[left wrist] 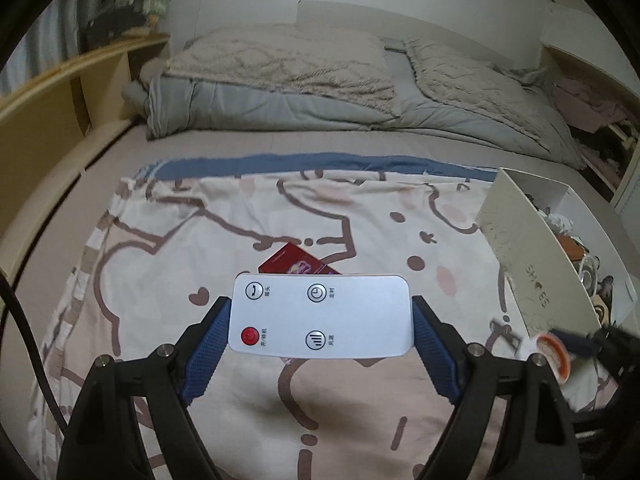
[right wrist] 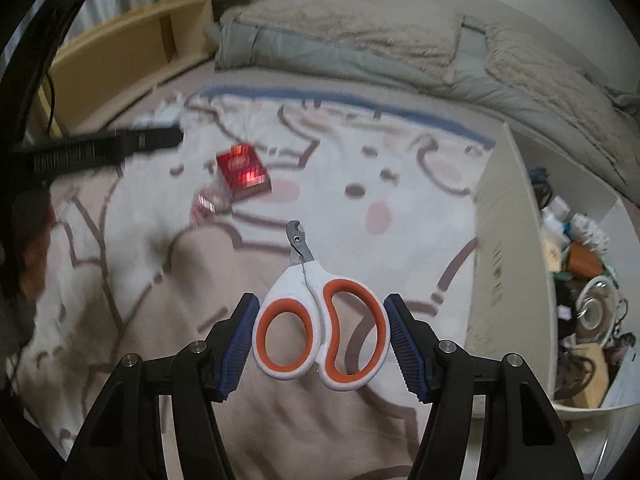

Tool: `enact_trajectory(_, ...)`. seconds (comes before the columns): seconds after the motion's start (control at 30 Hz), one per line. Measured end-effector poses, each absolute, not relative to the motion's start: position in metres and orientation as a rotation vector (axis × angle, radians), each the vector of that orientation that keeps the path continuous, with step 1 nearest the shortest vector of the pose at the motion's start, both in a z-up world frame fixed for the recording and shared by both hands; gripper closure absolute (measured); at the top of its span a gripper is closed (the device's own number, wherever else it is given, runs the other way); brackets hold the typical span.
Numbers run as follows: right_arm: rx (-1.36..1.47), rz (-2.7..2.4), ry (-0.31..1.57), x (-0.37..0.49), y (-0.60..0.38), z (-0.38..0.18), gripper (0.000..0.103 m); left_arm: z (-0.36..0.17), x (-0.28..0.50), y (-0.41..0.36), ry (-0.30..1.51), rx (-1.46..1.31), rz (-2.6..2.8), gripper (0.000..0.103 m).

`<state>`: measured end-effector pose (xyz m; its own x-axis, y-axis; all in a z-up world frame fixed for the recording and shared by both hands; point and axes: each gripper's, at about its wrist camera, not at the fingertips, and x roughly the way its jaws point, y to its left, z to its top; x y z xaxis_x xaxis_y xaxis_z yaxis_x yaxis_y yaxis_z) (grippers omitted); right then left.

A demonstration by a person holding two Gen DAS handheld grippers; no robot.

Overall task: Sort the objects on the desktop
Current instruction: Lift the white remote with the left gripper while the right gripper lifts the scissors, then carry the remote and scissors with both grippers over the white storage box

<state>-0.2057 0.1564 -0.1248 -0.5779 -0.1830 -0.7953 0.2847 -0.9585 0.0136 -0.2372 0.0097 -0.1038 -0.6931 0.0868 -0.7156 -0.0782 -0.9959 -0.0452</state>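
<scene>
Left wrist view shows the left claw pinching a flat white rectangular remote control with a red power button by its two short edges, lifted above the bed. Just behind the remote, a red glossy card packet lies on the cream cartoon-print blanket.

On the right side stands an open white cardboard shoe box, and small things are already inside it. I judge that part of the sorting is done.

From the right wrist view, the right claw is pressed on white pet nail clippers with orange handle loops, with one blue pad at each outer side of the handles and the metal tip pointing to the far side. The clippers are also in the air, above the blanket and near the box wall.

What is left, as far as I can see: both held things are not yet put in the box, and the red packet with a crumpled wrapper beside it is on the blanket.
</scene>
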Motion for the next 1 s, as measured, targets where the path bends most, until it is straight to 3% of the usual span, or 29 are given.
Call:
enact_trajectory(0.43, 1.158, -2.694, 0.094, -0.188, 0.181, -0.075, 0.038, -0.056, -0.193, 0.058, -0.012, -1.003, 2.814, 0.017)
enact_trajectory(1.0, 1.036, -2.794, 0.001, -0.163, 0.215, -0.030, 0.038, -0.032, -0.165, 0.058, -0.063, -0.940, 2.864, 0.017)
